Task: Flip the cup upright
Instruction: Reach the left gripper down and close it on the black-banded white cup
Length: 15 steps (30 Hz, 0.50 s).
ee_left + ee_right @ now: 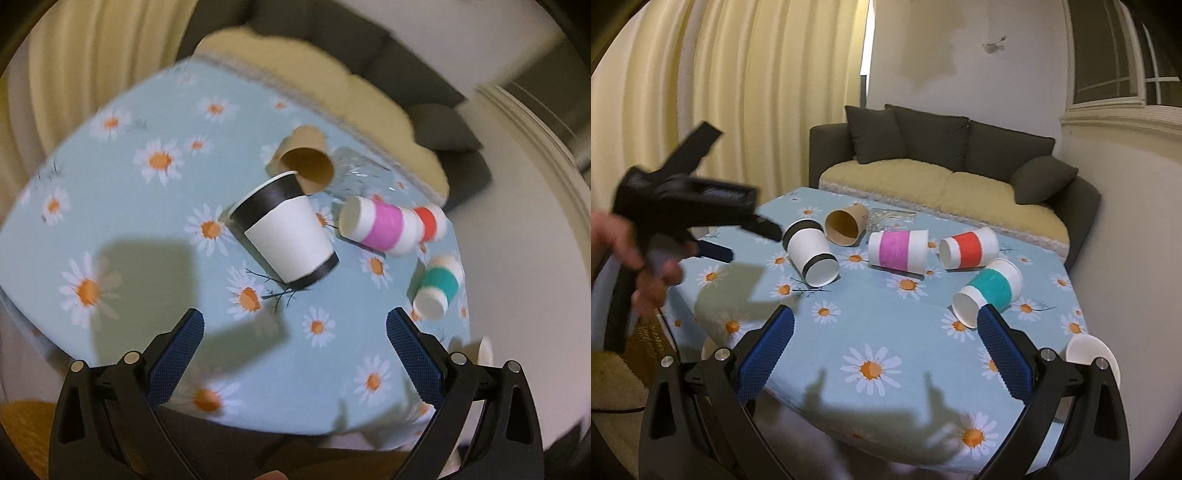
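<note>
Five cups on their sides on the table [905, 373]: black-banded [812, 254] far left, brown [846, 226], pink [898, 252], red [968, 247], teal [988, 295] nearest right. Right gripper [885, 325] spread wide.

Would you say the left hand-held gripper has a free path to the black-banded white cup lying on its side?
Probably yes: the left hand-held gripper is open above bare tablecloth, pointing at the black-banded cup. Only the brown cup crowds its far end.
</note>
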{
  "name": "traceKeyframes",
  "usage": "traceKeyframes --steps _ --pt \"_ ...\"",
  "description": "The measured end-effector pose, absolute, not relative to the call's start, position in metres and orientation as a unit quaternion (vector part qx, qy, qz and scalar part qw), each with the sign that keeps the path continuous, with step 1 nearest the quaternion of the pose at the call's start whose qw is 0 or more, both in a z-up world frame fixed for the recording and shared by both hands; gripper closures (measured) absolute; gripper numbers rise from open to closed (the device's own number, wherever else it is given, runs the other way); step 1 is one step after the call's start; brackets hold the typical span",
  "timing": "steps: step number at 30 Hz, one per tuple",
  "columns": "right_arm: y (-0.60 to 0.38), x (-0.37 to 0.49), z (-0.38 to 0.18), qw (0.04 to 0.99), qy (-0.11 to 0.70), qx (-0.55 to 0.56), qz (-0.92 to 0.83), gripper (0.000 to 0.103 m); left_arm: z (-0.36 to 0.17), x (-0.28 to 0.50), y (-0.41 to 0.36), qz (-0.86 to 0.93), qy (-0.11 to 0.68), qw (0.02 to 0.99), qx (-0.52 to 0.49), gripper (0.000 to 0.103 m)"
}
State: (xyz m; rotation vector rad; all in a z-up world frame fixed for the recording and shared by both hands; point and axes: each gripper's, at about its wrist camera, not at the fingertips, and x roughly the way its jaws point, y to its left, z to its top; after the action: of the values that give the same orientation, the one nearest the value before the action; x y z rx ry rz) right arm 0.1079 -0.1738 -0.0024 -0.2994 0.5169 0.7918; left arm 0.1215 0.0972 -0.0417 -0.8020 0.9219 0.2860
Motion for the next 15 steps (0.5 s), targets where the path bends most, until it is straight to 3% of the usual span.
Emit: traceKeyframes --steps 6,15 --pt "-0.146 0.133 -0.002 0.839 0.283 -0.173 0.431 0.005 -0.066 0.162 0.12 0.179 0.469 0.743 -0.443 0.006" --pt "-0.104 0.169 -0.019 0.781 0.329 -0.203 0.49 0.005 -0.089 0.201 0.142 0.232 0.495 0.7 -0.46 0.008"
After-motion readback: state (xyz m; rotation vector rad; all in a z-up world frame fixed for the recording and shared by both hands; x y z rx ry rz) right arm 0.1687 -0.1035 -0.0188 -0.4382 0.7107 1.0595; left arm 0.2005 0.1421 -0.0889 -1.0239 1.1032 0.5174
